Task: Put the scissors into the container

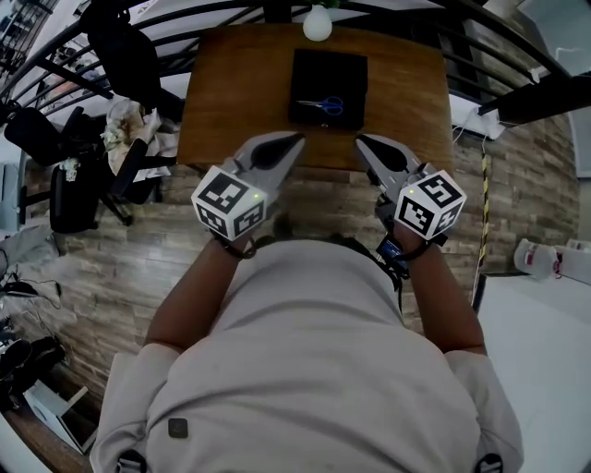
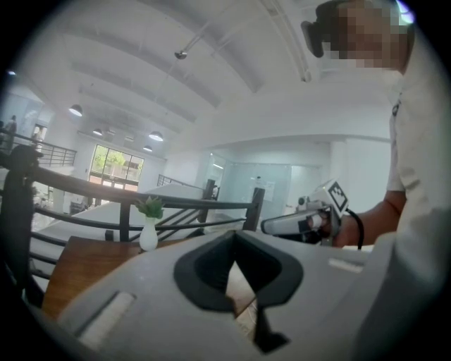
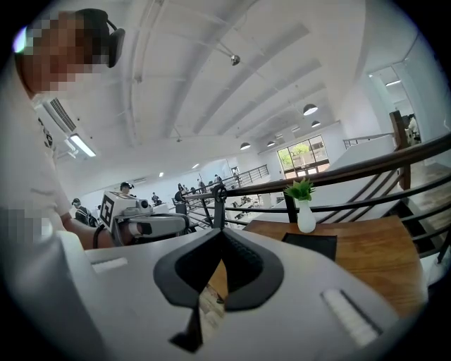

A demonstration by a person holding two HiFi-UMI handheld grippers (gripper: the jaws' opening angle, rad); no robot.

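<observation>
Blue-handled scissors lie inside a black container near the far middle of the wooden table. My left gripper and right gripper hover side by side over the table's near edge, short of the container, tips angled toward each other. Both are shut with nothing between the fingers. In the right gripper view the black container lies flat on the table ahead and the scissors do not show. The left gripper view shows only table edge past its closed jaws.
A white vase with a small plant stands behind the container at the table's far edge, against a dark railing. A black chair and bags crowd the floor at left. A white surface sits at lower right.
</observation>
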